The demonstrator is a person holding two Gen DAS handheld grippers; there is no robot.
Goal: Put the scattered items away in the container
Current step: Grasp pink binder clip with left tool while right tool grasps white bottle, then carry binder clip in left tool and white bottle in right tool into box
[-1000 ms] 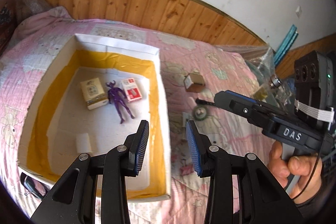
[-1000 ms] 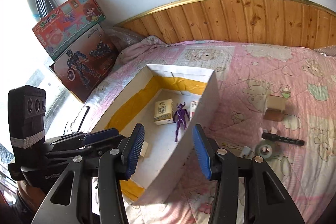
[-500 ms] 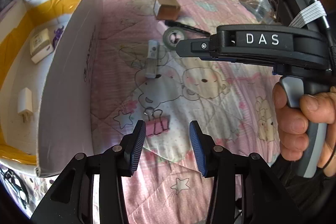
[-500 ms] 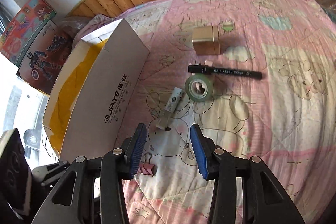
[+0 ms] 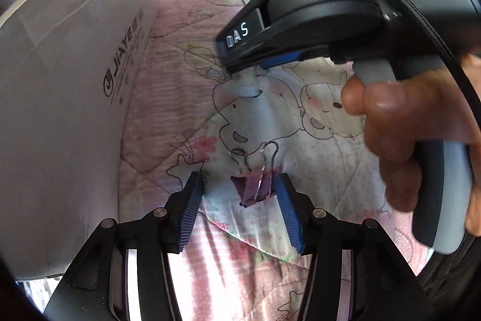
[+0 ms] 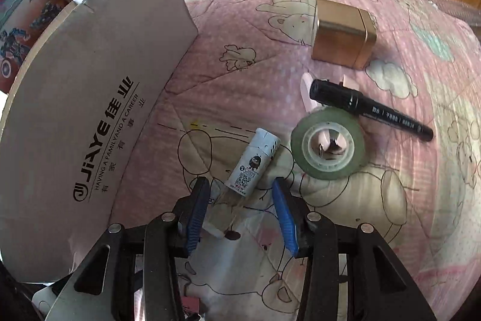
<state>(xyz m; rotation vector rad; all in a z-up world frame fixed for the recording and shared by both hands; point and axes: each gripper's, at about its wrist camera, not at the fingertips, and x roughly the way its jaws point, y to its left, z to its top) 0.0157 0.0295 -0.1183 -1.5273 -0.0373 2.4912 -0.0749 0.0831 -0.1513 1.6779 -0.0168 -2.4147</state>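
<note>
Grippers now lowered from box to quilt: left gripper (image 5: 239,211) opening around pink binder clip (image 5: 255,187); right gripper (image 6: 240,212) closing around white lighter (image 6: 251,167), neither pinched yet.

Left gripper (image 5: 239,202) low over a pink binder clip on the bed

Its blue ribbed jaws are opening around a small pink metal binder clip (image 5: 255,185) with silver wire handles, which touches the right-hand pad on the pink cartoon-print quilt (image 5: 315,146). A tall white cardboard box wall (image 5: 69,98) printed "JiAYE" stands to the left. Just beyond, a hand (image 5: 399,134) grips the black right gripper (image 5: 246,68) over a small white object (image 5: 251,94).
</note>
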